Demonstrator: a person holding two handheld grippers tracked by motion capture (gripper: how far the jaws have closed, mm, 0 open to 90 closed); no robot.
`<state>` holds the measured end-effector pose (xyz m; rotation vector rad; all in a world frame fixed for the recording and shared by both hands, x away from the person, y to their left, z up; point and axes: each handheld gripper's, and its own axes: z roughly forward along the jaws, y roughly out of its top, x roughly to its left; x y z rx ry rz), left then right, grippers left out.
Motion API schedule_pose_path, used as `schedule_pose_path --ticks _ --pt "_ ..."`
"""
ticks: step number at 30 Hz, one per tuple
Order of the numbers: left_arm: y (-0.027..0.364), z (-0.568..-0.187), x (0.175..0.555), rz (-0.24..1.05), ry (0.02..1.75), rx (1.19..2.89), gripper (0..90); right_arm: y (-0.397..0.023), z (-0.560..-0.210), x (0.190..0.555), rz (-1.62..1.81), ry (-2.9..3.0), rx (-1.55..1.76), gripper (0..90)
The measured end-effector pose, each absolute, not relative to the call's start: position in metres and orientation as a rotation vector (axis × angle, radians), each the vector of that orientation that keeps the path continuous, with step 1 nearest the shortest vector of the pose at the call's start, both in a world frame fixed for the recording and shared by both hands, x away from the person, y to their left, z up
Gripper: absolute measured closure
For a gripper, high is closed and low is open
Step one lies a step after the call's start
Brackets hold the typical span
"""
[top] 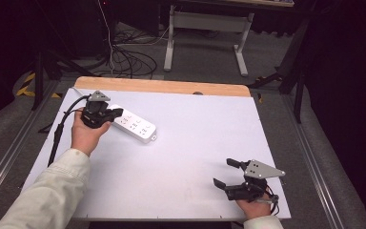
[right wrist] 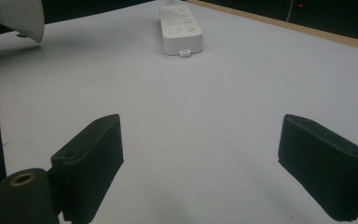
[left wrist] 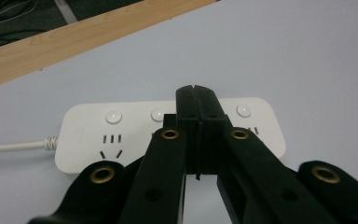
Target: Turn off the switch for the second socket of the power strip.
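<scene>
A white power strip (top: 136,126) lies flat at the far left of the white table (top: 195,152). It has a row of round buttons above its sockets. My left gripper (top: 116,113) hangs over the strip's left end, shut with nothing visible between its jaws. In the left gripper view the closed tips (left wrist: 196,93) cover the strip (left wrist: 88,126) near its middle button; whether they touch it I cannot tell. My right gripper (top: 224,172) rests open near the front right corner, pointing left. In the right gripper view the strip (right wrist: 181,28) lies far ahead of the open gripper (right wrist: 200,154).
The strip's white cord (left wrist: 14,147) runs off from one end. A wooden edge (top: 162,86) borders the table's far side. Beyond it, on the floor, lie black cables (top: 128,59) and the legs of a white desk frame (top: 240,52).
</scene>
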<state>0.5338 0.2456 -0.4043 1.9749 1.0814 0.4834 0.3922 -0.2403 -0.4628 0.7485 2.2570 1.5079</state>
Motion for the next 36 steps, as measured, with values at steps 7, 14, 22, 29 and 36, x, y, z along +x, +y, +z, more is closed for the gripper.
schedule_pose_path --ticks 7,14,22,29,36 --pt "0.244 -0.415 0.549 0.434 1.107 1.968 89.7 -0.240 -0.463 0.392 1.515 2.261 0.743 14.5" --pt "0.244 -0.427 0.559 0.452 1.109 1.975 89.8 -0.241 -0.463 0.392 1.527 2.262 0.739 14.9" --pt "0.243 -0.439 0.568 0.420 1.095 1.929 89.8 -0.241 -0.462 0.391 1.543 2.261 0.738 15.1" --pt "0.240 -0.449 0.574 0.470 1.055 1.926 89.8 -0.243 -0.462 0.390 1.555 2.256 0.733 15.2" --pt "0.238 -0.457 0.578 0.489 1.059 1.939 89.8 -0.243 -0.462 0.390 1.557 2.255 0.737 15.3"
